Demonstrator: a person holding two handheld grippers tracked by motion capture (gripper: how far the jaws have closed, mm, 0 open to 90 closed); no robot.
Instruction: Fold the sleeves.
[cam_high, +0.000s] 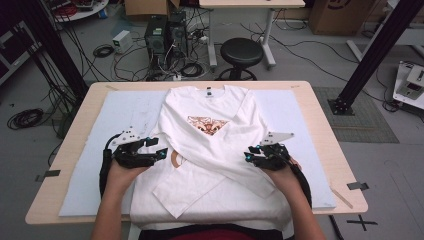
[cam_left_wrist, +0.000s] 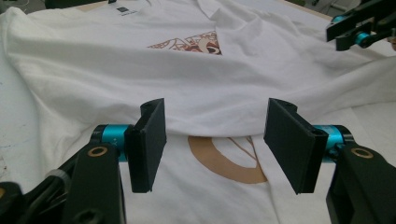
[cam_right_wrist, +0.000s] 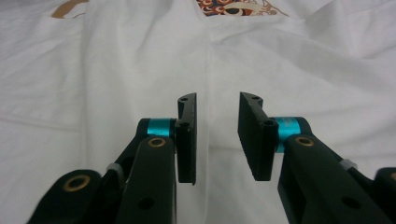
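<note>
A white T-shirt (cam_high: 235, 120) with a brown print (cam_high: 206, 124) lies face up on the light blue mat (cam_high: 95, 160). Its sleeves are folded across the chest. My left gripper (cam_high: 158, 147) rests at the shirt's left side, open, its jaws wide apart over a fold and a tan ring print (cam_left_wrist: 224, 163). My right gripper (cam_high: 251, 153) is at the shirt's right side over the folded sleeve. Its jaws stand open with a narrow gap (cam_right_wrist: 217, 135) and only the cloth (cam_right_wrist: 116, 70) beyond them. The left gripper view also catches the right gripper (cam_left_wrist: 359, 28) at top right.
The mat covers a wooden table (cam_high: 320, 125). Beyond its far edge stand a black stool (cam_high: 241, 52), computer towers (cam_high: 165, 35) and loose cables on the floor. A black frame post (cam_high: 375, 50) rises at the right. The shirt's hem hangs over the near table edge.
</note>
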